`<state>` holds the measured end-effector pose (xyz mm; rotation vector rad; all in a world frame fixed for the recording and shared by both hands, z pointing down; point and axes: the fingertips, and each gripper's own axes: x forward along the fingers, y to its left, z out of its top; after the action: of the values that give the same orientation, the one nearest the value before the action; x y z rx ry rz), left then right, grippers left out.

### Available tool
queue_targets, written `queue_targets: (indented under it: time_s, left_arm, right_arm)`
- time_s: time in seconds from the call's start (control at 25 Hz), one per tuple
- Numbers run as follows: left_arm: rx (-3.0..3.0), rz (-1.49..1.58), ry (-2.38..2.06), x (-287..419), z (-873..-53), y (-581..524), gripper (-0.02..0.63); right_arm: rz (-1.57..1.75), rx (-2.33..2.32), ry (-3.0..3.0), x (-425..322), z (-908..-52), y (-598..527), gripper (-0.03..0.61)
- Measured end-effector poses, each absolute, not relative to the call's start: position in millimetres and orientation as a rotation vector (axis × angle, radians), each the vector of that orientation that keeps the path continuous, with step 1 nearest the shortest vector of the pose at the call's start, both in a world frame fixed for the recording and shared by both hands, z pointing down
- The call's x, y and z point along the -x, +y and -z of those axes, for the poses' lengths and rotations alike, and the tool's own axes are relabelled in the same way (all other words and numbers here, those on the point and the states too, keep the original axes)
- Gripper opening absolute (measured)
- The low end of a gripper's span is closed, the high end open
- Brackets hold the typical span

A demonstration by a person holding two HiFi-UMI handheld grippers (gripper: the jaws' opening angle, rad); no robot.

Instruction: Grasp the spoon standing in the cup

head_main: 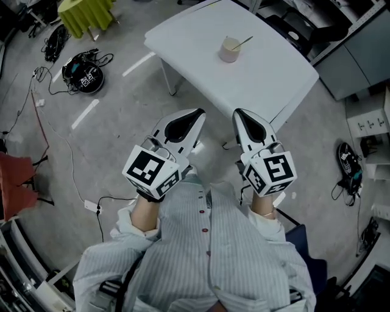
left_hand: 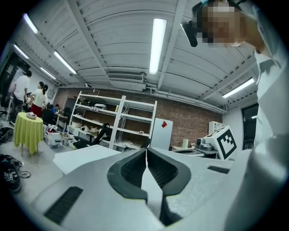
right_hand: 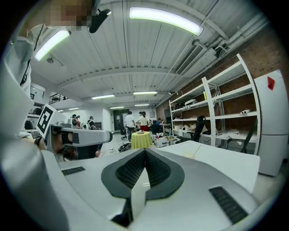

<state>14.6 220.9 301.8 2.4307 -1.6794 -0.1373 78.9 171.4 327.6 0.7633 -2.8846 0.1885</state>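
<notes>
On 1 table [head_main: 268,73]: 1 cup [head_main: 230,50], 1 spoon [head_main: 242,42] standing inside | left gripper [head_main: 198,112], right gripper [head_main: 239,113]: jaws closed, empty

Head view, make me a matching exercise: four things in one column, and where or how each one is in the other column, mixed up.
Things:
1. cup
2. spoon
3. left hand-held gripper
4. green cloth

Place or state:
A. shut, nothing in it
B. draped, at the upper left of the picture
C. on the white table
D. standing in the cup

Pairs: 1-C, 2-D, 3-A, 4-B
</notes>
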Motion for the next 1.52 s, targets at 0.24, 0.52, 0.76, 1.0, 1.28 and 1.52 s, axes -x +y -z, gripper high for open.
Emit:
queue_targets:
  time_s: [0.24, 0.52, 0.76, 1.0, 1.28, 1.52]
  left_arm:
    - [-2.457, 0.116, -1.616, 1, -311, 213, 0.015]
    - [-2.44, 0.115, -1.583, 13, -327, 189, 0.015]
    - [-2.422, 0.114, -1.599, 44, -331, 140, 0.015]
    - [-2.417, 0.1, -1.59, 76, -336, 71, 0.015]
    - [-2.434, 0.08, -1.555, 97, -326, -19, 0.015]
    - [-2.468, 0.061, -1.516, 101, -315, -79, 0.015]
  right_arm:
    - [-0.254, -0.834, -2.848, -71, -340, 164, 0.009]
    - [-0.328, -0.867, -2.817, -65, -356, 134, 0.009]
    - [-0.32, -0.862, -2.798, -37, -363, 81, 0.009]
    - [-0.352, -0.862, -2.781, -4, -376, 12, 0.009]
    - [-0.368, -0.899, -2.769, 14, -366, -72, 0.009]
    - [-0.364, -0.971, -2.753, 10, -353, -128, 0.009]
